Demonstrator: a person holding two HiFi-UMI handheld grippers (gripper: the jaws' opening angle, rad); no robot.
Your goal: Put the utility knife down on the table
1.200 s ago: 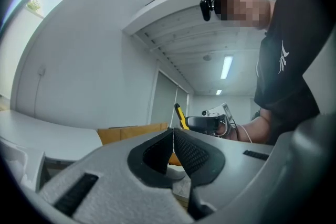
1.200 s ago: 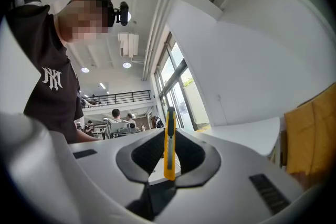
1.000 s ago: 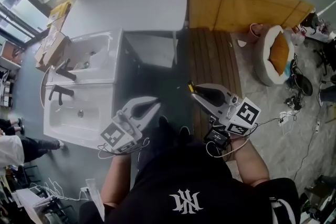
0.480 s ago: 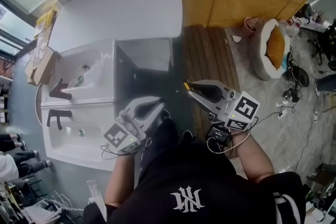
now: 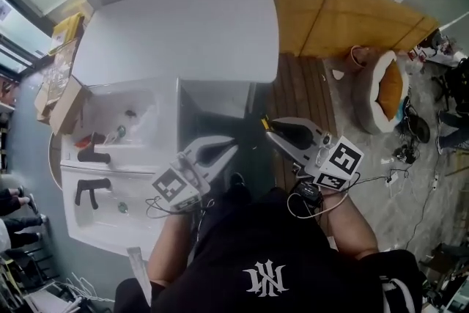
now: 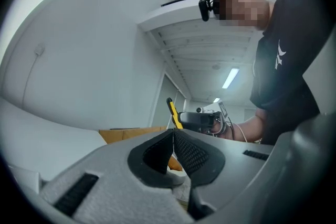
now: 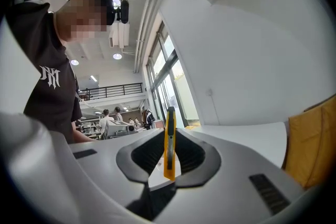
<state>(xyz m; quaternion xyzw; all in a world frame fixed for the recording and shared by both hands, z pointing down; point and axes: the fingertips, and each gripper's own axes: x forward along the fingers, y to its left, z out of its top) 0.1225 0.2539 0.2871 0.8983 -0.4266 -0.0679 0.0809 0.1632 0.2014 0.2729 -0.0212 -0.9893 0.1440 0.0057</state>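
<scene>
Utility knife [image 7: 169,144] pinched upright, edge-on, between closed jaws of right gripper [image 5: 272,130], short of white table [image 5: 183,26], presumably awaiting set-down; left gripper [image 6: 173,147] jaws together, empty.

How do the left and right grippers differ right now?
The left gripper's jaws meet with nothing between them; the right gripper's jaws clamp the yellow utility knife, which stands upright. In the head view the left gripper sits slightly lower in frame than the right gripper. Neither is over the white table.
</scene>
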